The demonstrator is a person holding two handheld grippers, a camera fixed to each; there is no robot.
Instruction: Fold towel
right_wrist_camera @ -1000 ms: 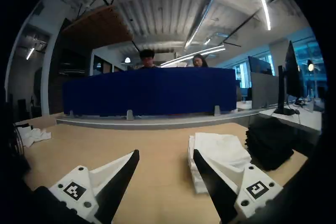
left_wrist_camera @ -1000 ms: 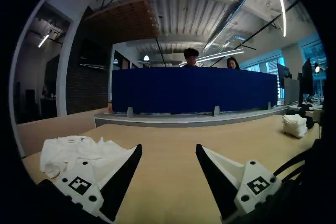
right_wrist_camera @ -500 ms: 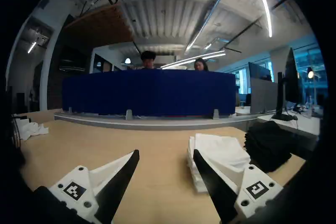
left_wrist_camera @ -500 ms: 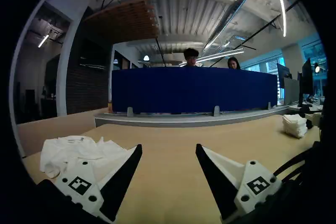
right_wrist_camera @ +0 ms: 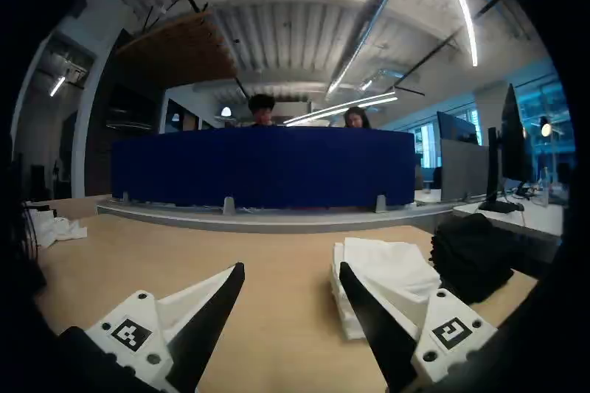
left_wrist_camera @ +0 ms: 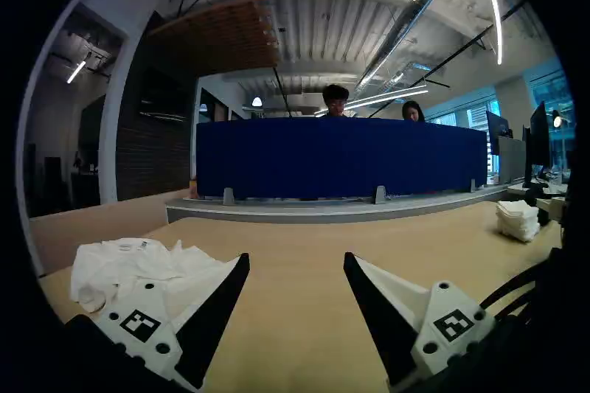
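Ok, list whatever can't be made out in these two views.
Left gripper view: near edge of the crumpled white cloth, hidden behind the left gripper.
Right gripper view: front of the folded white stack, covered by the right gripper.
Right gripper view: black pile, too dark to identify.
Both views: whatever sits behind the blue divider.

Left gripper view: tabletop point(left_wrist_camera: 295, 253) open through centre frame, up to the blue divider point(left_wrist_camera: 339, 157) walling mid-frame. Crumpled white cloth point(left_wrist_camera: 125, 264) blocks lower left. Folded white stack point(left_wrist_camera: 518, 217) at right edge. Right gripper view: black pile point(right_wrist_camera: 472, 256) just beside stack, lower right.
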